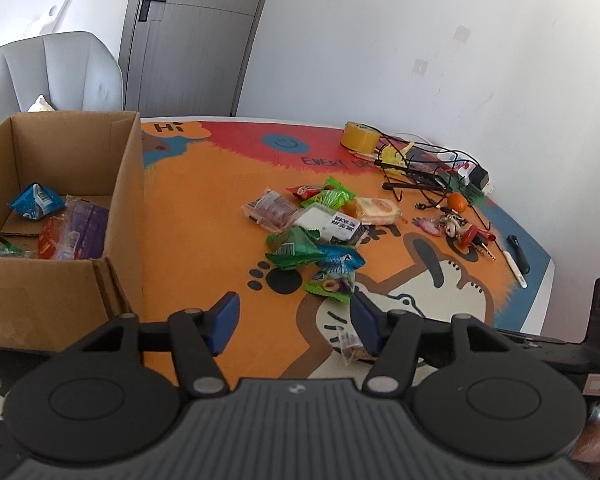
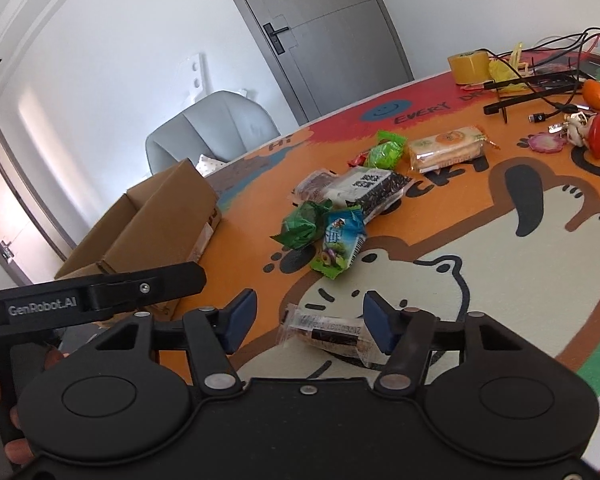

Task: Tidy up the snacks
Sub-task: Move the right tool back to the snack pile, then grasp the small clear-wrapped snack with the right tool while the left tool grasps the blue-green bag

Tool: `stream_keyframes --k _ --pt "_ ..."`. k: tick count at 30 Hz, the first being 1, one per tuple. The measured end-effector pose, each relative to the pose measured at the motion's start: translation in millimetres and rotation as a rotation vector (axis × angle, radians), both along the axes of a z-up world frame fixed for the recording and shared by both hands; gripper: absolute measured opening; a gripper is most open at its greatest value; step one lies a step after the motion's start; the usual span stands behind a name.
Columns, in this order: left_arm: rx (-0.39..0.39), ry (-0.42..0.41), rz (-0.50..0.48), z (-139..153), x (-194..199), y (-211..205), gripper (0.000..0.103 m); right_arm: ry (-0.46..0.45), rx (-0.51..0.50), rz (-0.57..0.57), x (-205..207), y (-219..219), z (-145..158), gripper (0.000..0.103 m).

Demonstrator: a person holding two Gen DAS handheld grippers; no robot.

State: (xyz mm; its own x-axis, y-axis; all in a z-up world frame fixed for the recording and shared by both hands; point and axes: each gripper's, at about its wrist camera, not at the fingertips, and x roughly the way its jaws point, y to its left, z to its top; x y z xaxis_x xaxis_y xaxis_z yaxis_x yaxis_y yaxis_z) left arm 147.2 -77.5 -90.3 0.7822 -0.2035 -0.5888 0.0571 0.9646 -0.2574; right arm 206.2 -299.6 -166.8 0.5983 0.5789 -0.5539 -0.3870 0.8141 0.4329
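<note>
Right hand-held gripper (image 2: 310, 326) sits low over the bench (image 2: 480, 288) with its jaws about half open, straddling a clear-wrapped snack bar (image 2: 326, 330). One end of the wrapper lies against or just beside the pad at 3 o'clock; the pad at 9 o'clock stands apart from it. No grip is made yet. This straddle position suits a pinch across the wrapper.

Left hand-held gripper (image 1: 294, 324) is likewise about half open and holds nothing. The same snack bar (image 1: 352, 346) lies just beside its 3 o'clock pad.

The remaining snack pile (image 1: 320, 232) lies at 12 o'clock, well apart from both grippers. A cardboard box (image 1: 124, 208) at 10 o'clock already holds several packets, so it is probably the collection point.
</note>
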Motion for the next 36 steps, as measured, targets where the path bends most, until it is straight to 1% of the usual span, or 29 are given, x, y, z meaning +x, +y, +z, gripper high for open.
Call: stream_keyframes --k 6,8,9,11,12,15,18,28,31,36 --pt "-0.001 0.016 0.007 -6.5 2.2 2.9 0.06 0.009 -0.024 0.015 0.7 7.5 -11.3 0.059" --pt "-0.003 0.023 0.011 -9.3 2.9 4.5 0.06 0.014 -0.043 0.018 0.3 10.3 -16.1 0.054" --pt "-0.002 0.026 0.014 -10.5 3.3 5.3 0.06 -0.003 -0.053 0.014 -1.7 11.3 -16.8 0.048" --pt "-0.002 0.031 0.018 -12.3 5.3 5.9 0.06 -0.018 -0.077 0.013 -4.0 12.8 -17.1 0.041" --pt "-0.003 0.034 0.02 -13.2 6.0 6.3 0.06 -0.015 -0.081 0.016 -3.7 12.9 -17.5 0.029" --pt "-0.002 0.041 0.02 -15.8 8.9 5.8 0.06 0.001 -0.078 0.004 -1.0 8.0 -21.2 0.007" --pt "0.003 0.046 0.016 -18.3 12.7 3.5 0.06 0.009 -0.048 -0.009 1.3 0.9 -23.0 0.006" --pt "0.001 0.06 0.019 -23.5 25.7 -0.3 0.06 -0.014 -0.069 -0.079 6.9 -12.8 -18.1 0.006" --pt "0.0 0.058 0.014 -23.5 30.2 -4.0 0.06 -0.019 -0.083 -0.118 7.0 -24.7 -15.8 0.006" --pt "0.002 0.048 -0.014 -23.6 40.1 -18.3 0.06 -0.024 -0.08 -0.173 6.5 -47.1 -12.3 0.006"
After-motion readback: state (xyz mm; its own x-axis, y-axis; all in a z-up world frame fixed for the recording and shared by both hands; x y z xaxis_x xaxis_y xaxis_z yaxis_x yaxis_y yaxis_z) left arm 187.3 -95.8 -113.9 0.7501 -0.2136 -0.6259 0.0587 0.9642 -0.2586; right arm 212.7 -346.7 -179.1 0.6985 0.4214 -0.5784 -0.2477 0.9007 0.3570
